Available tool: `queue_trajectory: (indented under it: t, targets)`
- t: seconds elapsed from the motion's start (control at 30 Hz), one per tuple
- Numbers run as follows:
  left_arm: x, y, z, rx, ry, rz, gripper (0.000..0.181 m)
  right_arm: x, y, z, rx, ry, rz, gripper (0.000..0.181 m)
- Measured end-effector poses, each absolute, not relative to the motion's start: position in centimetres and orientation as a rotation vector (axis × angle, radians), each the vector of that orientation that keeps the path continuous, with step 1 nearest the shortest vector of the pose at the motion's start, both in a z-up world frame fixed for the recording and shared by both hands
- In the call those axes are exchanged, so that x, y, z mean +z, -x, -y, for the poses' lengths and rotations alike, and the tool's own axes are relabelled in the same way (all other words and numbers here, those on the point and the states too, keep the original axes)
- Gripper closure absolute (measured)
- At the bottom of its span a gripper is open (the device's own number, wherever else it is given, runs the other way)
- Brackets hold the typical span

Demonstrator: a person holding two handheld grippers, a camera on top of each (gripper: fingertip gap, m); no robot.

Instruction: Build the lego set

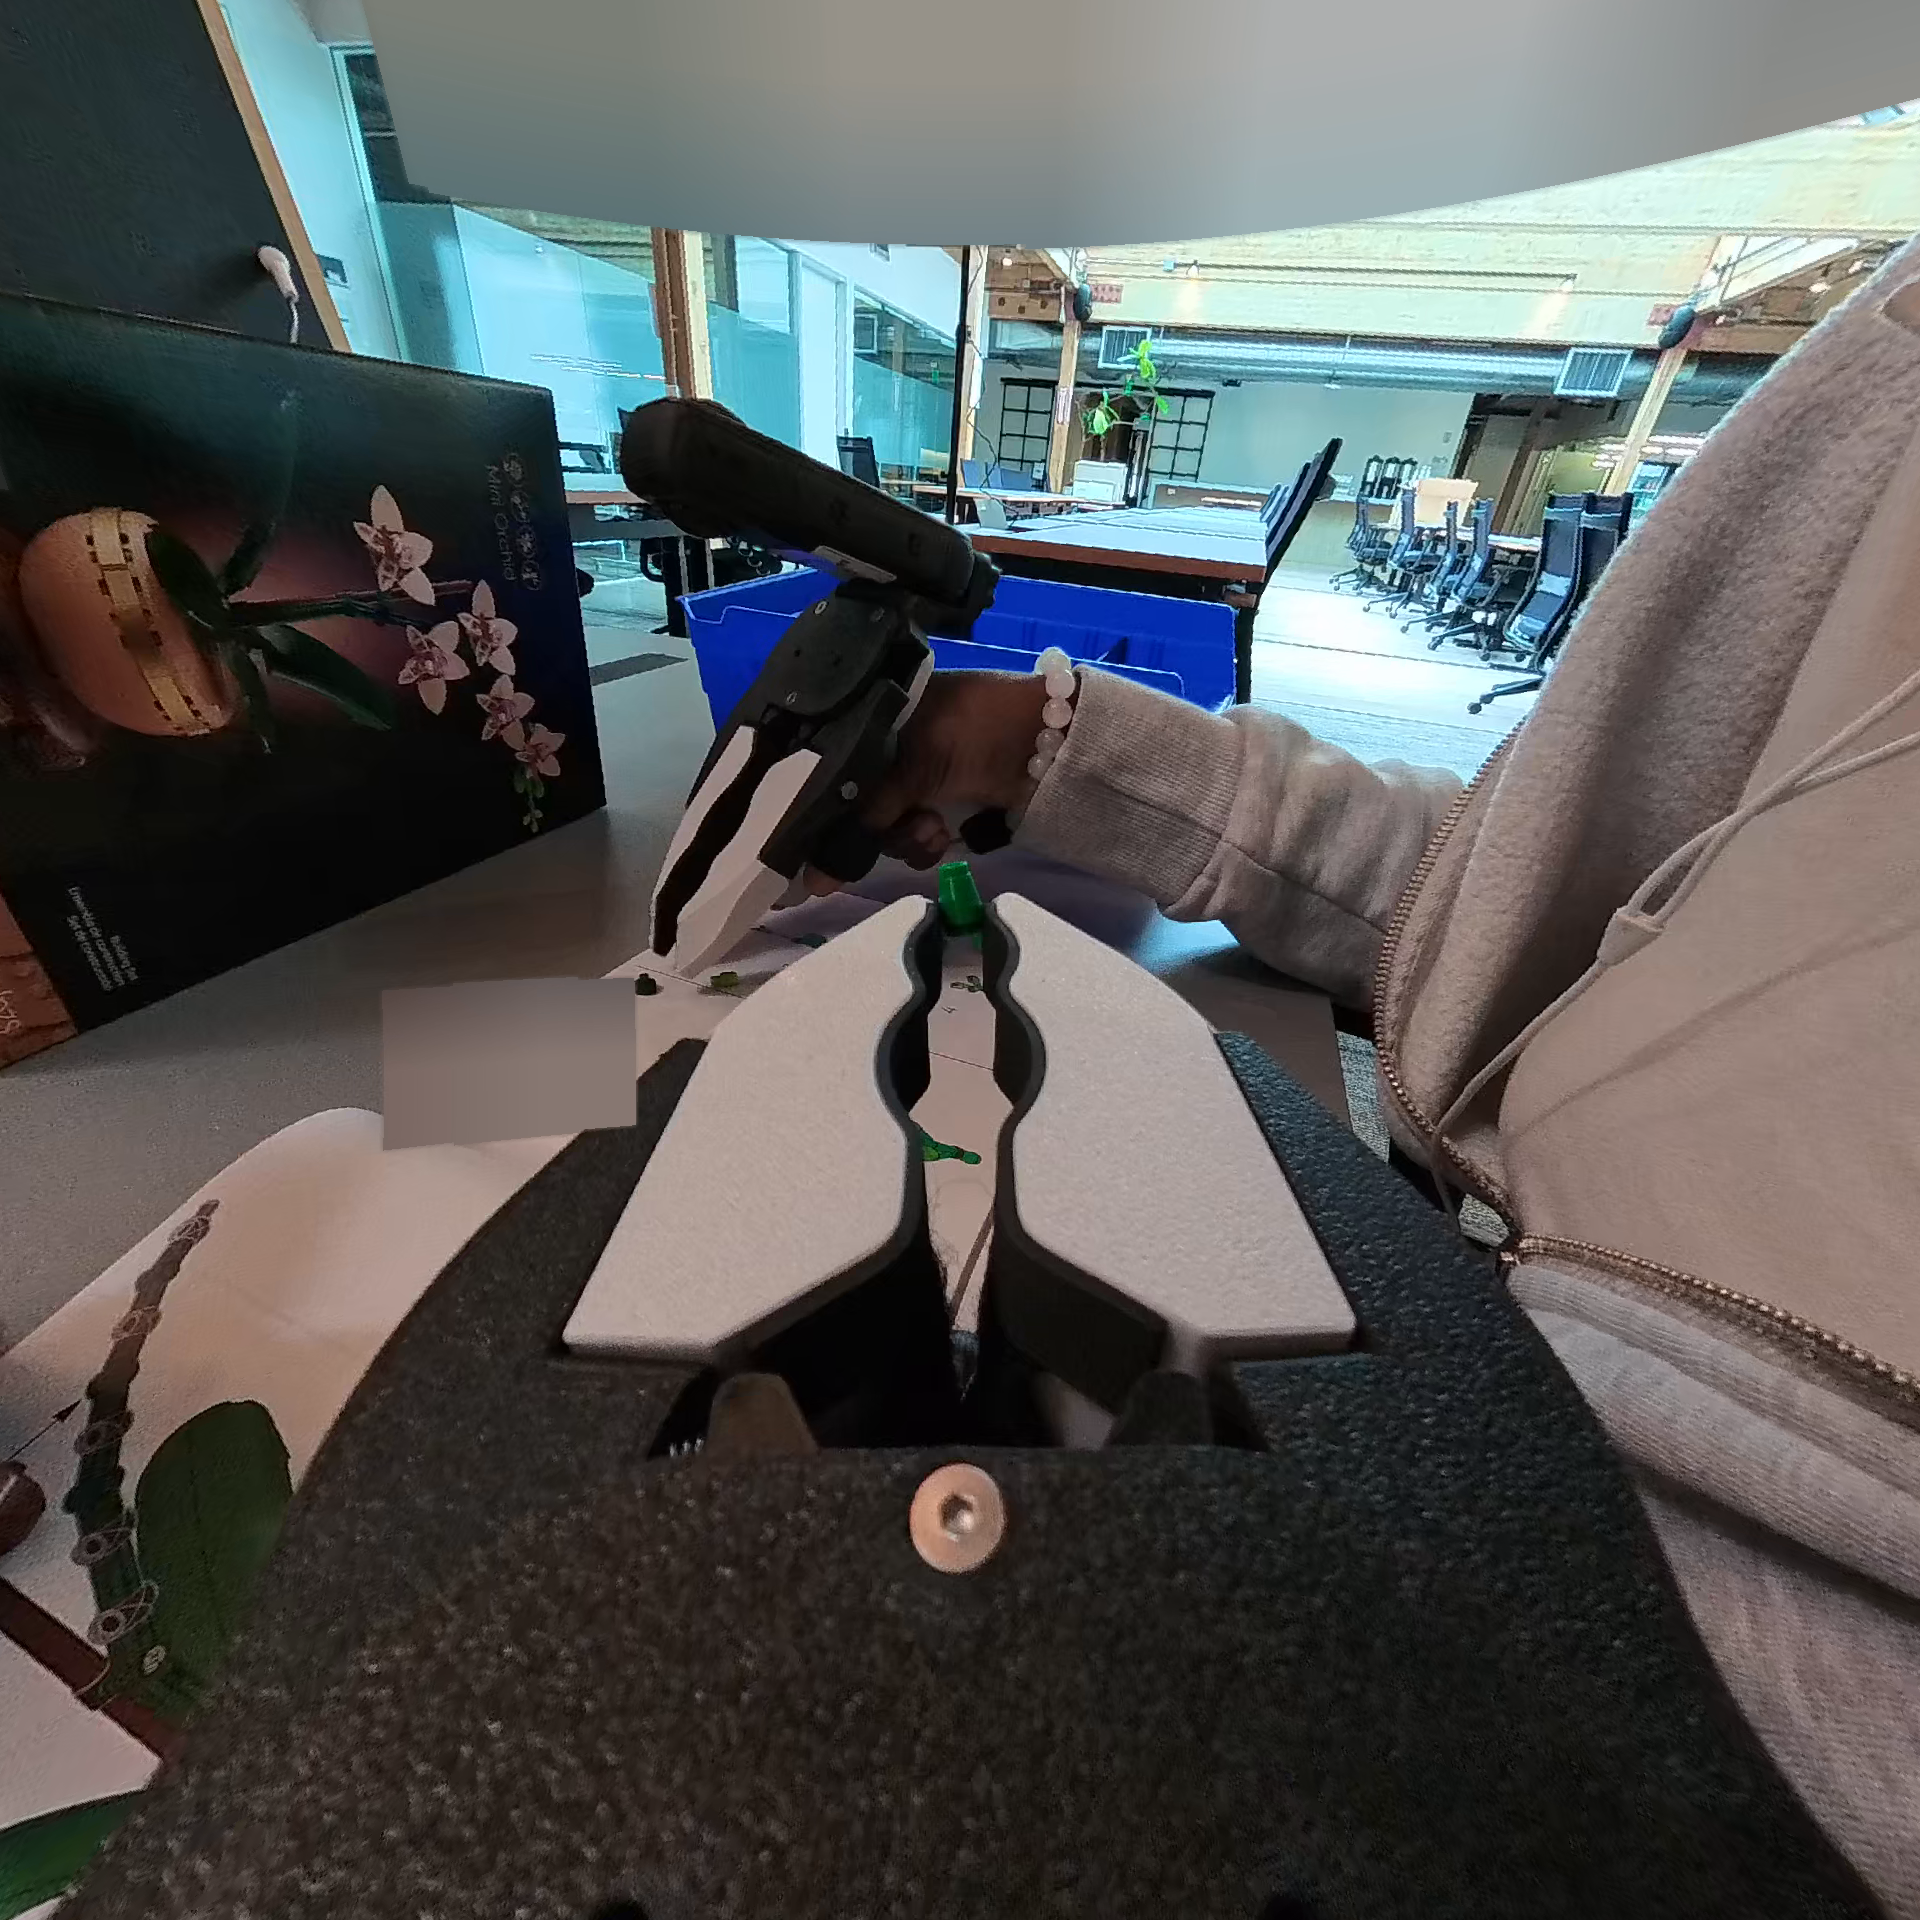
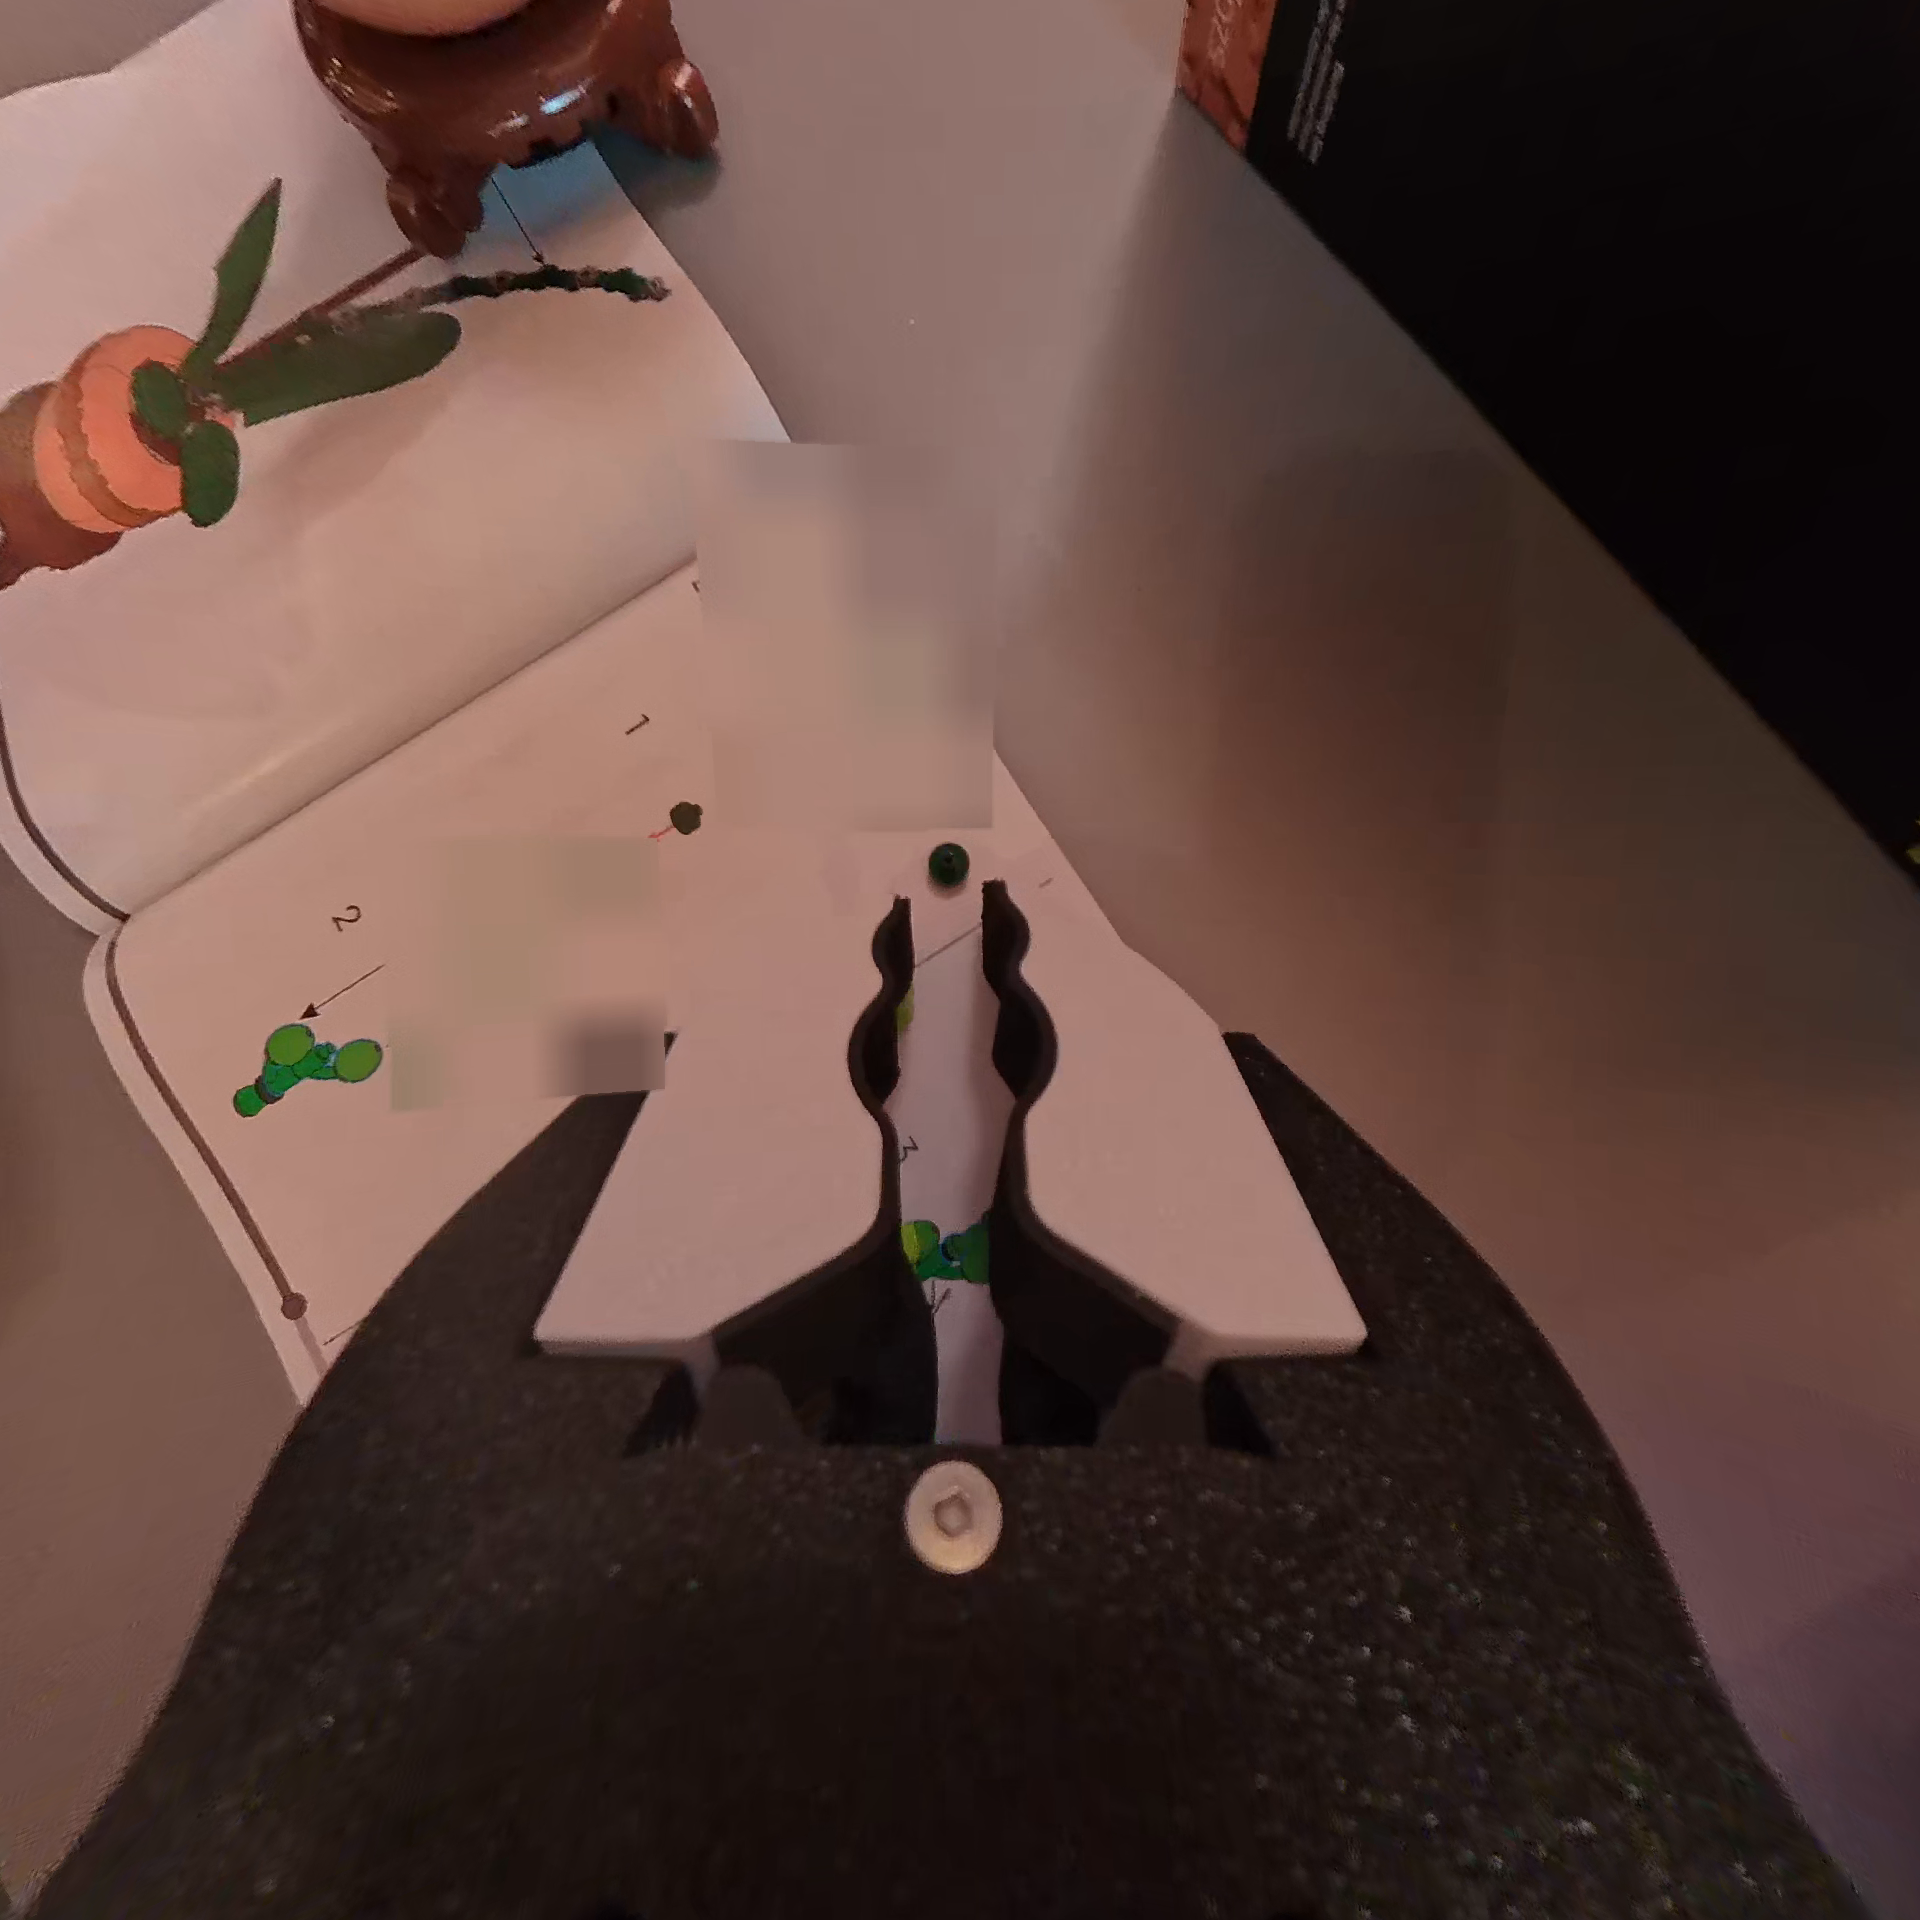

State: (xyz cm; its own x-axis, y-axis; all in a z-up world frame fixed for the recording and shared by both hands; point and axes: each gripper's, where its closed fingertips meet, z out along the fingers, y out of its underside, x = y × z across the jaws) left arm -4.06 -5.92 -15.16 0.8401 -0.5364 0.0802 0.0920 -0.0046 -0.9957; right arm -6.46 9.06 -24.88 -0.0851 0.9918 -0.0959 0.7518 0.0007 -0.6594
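My left gripper [image 1: 961, 920] is shut on a small bright green lego piece [image 1: 957, 900], which sticks up between the fingertips above the open instruction booklet [image 1: 301, 1195]. My right gripper [image 2: 945, 899] is open by a narrow gap and empty, with its tips down close to the booklet [image 2: 499, 665]. A small dark green round piece [image 2: 948, 863] lies on the page just beyond its tips. The right gripper also shows in the left wrist view [image 1: 681, 940], pointing down at the page, with small green pieces [image 1: 723, 979] lying beside it.
The dark lego set box [image 1: 260, 675] stands on the grey table, to the right in the right wrist view [image 2: 1662, 312]. A brown lego pot base [image 2: 499, 94] sits at the booklet's far end. A blue bin [image 1: 1101, 629] stands behind. A person's sleeve [image 1: 1226, 800] reaches in. Spacing between my two grippers at the tips: around 20 cm. The brown lego pot base [image 2: 499, 94] is about equally far from each gripper, around 20 cm.
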Motion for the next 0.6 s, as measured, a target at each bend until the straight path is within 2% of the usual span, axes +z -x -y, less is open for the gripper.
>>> queue_trajectory:
  t: [0.5, 0.6]
  targets:
    - [-15.2, 4.1, 5.9, -0.508, 1.502, -0.372, 0.175, -25.6, 7.6, -9.2, 0.841, 1.764, 1.879, 0.175]
    - [-15.2, 4.1, 5.9, -0.512, 1.506, -0.367, 0.175, -23.7, 7.8, -8.6, 0.983, 1.727, 1.801, 0.175]
